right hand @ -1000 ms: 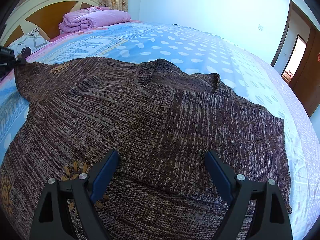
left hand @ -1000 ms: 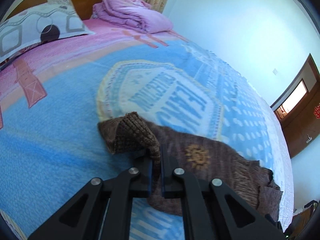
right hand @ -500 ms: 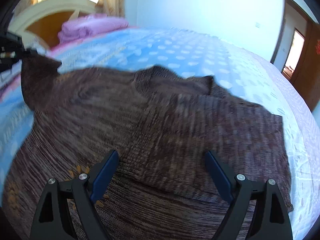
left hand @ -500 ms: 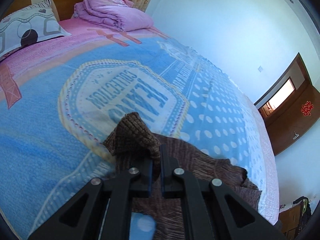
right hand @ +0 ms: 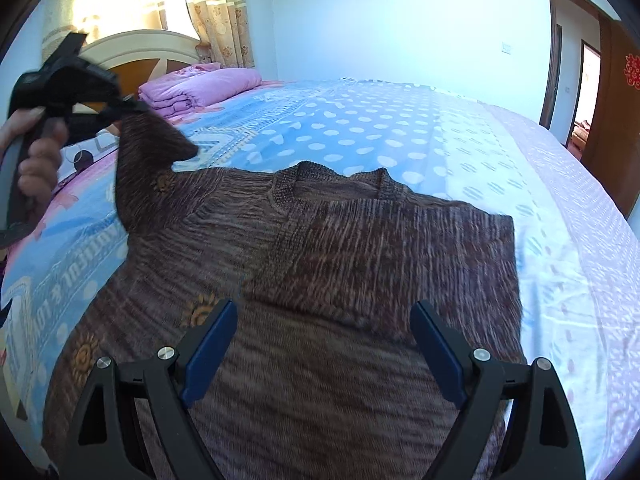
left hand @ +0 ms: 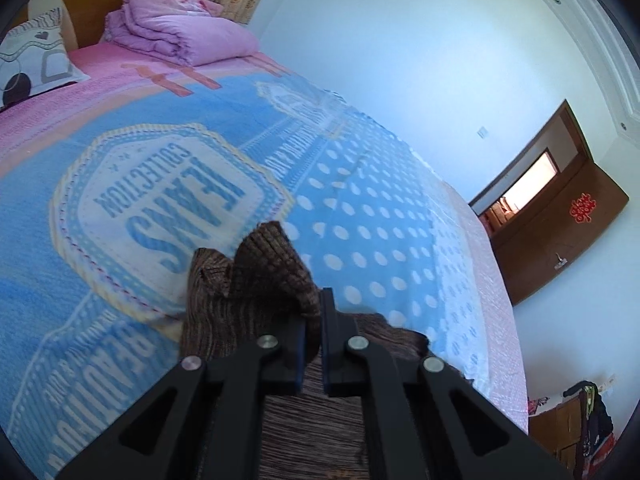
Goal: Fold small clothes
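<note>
A brown knitted sweater [right hand: 340, 264] lies on the blue bedspread [right hand: 400, 136], its right sleeve folded over its chest. My left gripper [left hand: 314, 320] is shut on the ribbed cuff of the left sleeve [left hand: 276, 268] and holds it lifted above the bed. It also shows in the right wrist view [right hand: 128, 110], held by a hand, with the sleeve [right hand: 148, 160] hanging from it. My right gripper [right hand: 324, 344] is open and empty, hovering over the sweater's lower body.
A folded pink quilt [left hand: 180, 36] and a patterned pillow [left hand: 32, 60] lie at the headboard [right hand: 136, 60]. A brown door [left hand: 560, 208] stands open on the far wall. The bed's right edge [right hand: 592, 208] is close to the sweater.
My left gripper has raised the sleeve cuff off the bed and carried it toward the sweater's body. My right gripper stayed open and has lifted slightly.
</note>
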Demonstrator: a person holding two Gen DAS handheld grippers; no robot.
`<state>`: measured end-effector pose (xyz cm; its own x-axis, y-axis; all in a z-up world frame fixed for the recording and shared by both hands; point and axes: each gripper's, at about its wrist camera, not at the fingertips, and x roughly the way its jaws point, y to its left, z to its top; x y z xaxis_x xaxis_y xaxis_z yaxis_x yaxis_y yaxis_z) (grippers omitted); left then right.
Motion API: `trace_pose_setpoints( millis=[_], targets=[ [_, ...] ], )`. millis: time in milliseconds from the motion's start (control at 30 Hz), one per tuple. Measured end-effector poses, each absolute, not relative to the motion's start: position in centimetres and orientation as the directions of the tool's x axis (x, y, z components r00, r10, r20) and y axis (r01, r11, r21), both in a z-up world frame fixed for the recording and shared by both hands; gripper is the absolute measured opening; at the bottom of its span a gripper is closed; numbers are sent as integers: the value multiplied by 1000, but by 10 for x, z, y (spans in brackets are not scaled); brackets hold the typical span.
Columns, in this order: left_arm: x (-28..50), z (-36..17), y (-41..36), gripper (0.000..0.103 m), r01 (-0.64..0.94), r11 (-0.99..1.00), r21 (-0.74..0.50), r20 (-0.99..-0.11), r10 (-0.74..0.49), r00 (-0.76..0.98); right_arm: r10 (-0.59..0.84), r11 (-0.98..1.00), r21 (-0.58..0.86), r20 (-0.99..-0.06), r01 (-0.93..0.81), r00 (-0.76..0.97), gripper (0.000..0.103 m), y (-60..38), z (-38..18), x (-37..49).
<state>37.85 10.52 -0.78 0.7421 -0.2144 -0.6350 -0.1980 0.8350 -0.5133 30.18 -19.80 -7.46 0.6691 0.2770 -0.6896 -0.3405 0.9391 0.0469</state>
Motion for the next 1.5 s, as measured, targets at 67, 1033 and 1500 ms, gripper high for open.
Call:
trace_pose_setpoints(
  millis=[67, 1033, 1500],
  targets=[
    [379, -7, 89, 6, -170, 837, -520, -626, -238, 742, 286, 936, 50, -688, -349, 668, 88, -201, -77, 292],
    [342, -81, 32, 71, -72, 983, 167, -640, 164, 751, 389, 916, 226, -707, -332, 591, 88, -229, -93, 286],
    [358, -128, 80, 85, -190, 968, 167, -747, 250, 617, 257, 913, 29, -817, -408, 516, 54, -98, -111, 388]
  ],
)
